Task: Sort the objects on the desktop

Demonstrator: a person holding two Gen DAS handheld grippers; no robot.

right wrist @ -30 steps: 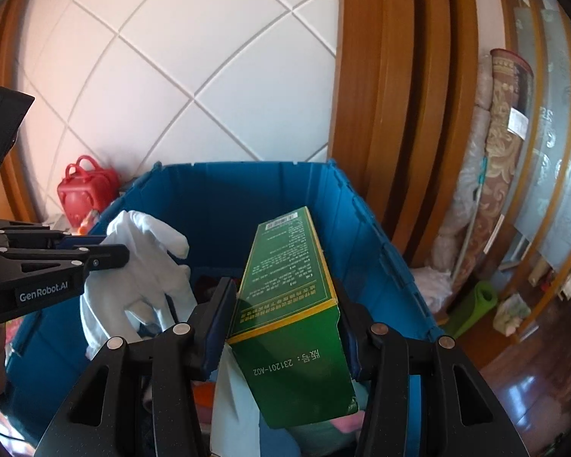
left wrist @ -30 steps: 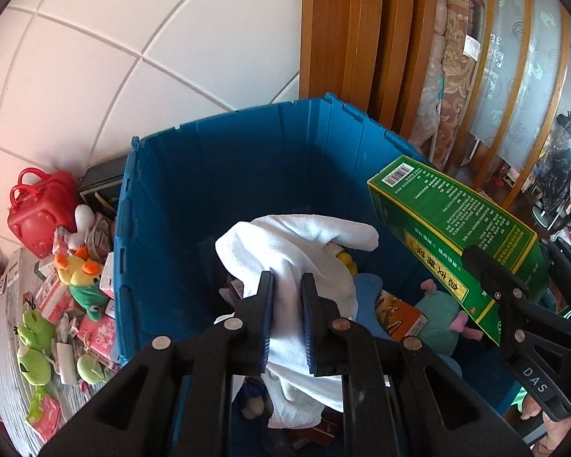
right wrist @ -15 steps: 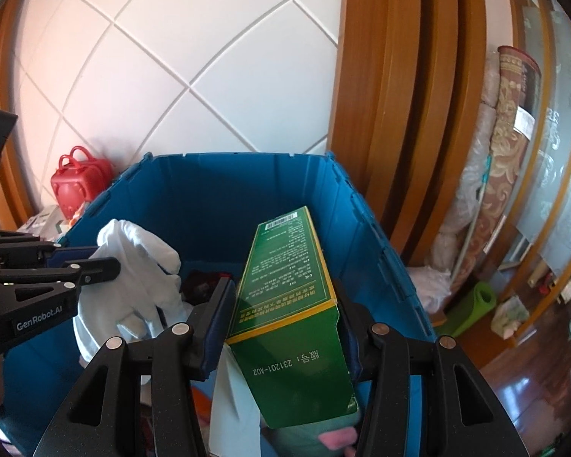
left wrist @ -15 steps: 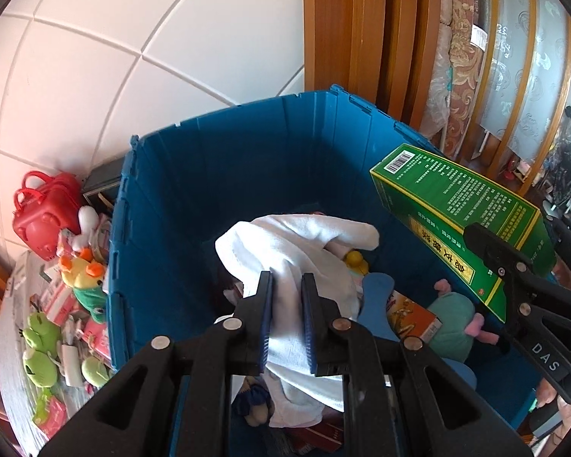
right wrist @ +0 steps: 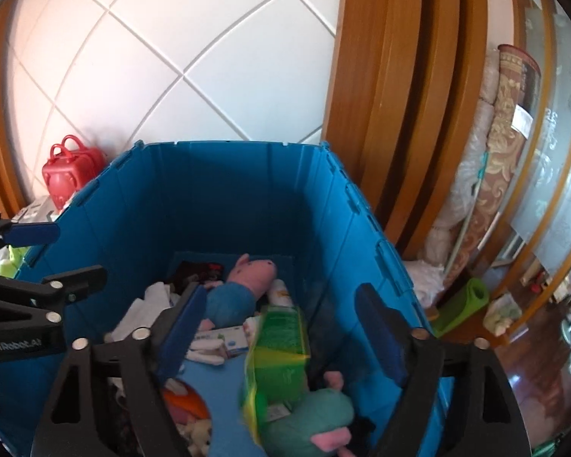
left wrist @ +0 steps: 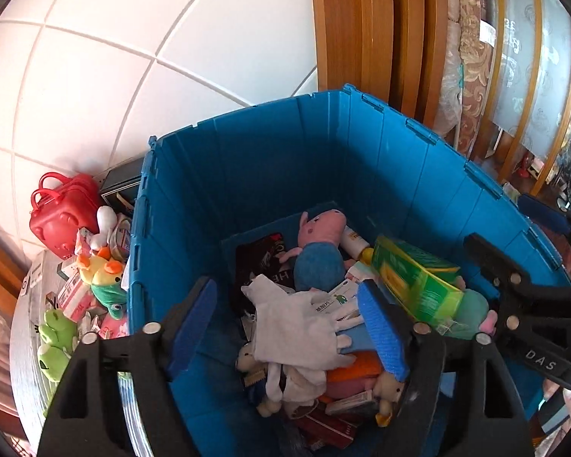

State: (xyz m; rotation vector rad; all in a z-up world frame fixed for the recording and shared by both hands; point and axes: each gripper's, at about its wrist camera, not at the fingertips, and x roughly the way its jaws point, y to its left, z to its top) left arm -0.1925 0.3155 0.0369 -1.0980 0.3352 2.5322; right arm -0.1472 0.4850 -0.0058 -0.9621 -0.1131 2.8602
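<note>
A blue bin holds several toys and boxes. My left gripper is open above it, empty. The white cloth lies loose on the pile in the bin below it. My right gripper is open and empty over the bin. The green box lies in the bin, blurred, on a teal plush; it also shows in the left wrist view. A pink pig plush lies at the bin's back.
Left of the bin, a table holds a red toy case, frog and duck plushes and small boxes. A tiled wall is behind. Wooden door frames and rolled carpets stand at the right.
Both grippers opened. The white cloth dropped from my left gripper and the green box from my right gripper, both into the blue bin.
</note>
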